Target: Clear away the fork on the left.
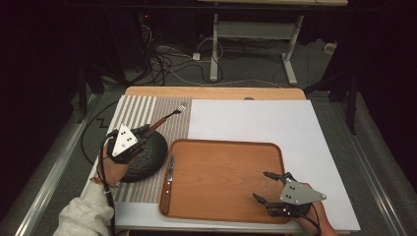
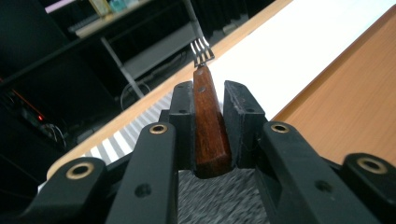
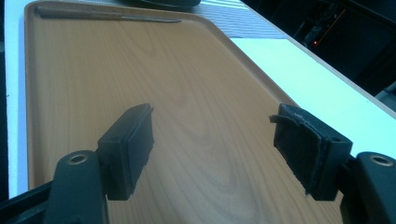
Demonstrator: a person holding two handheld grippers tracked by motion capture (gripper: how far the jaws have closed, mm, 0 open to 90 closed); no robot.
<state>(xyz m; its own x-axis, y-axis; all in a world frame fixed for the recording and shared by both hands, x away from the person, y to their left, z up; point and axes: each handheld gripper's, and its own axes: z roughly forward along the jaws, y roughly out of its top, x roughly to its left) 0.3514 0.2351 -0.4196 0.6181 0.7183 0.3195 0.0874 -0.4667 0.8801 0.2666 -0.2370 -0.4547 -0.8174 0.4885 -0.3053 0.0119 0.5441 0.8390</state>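
- Left gripper (image 1: pixel 142 132) has its jaws closed on the wooden handle of a fork (image 1: pixel 169 117), above a dark grey bowl (image 1: pixel 147 157); in the left gripper view the handle sits squeezed between the two black pads (image 2: pixel 181 112).
- Held clear of the table, the fork slants up and away from the person, its metal tines (image 2: pixel 202 51) pointing toward the far edge of the table, over a striped placemat (image 1: pixel 142 105).
- That bowl rests on the placemat, just left of a wooden tray (image 1: pixel 231 182), with speckled grey showing under the jaws in the left gripper view.
- Along the tray's left rim lies a knife (image 1: pixel 168 182) with a wooden handle, blade pointing away from the person.
- Right gripper (image 1: pixel 264 186) hovers over the tray's near right corner, jaws spread wide with nothing between them; bare wood shows in the gap in the right gripper view.
- White sheet (image 1: pixel 275 120) covers the table on the right side and beyond the tray.
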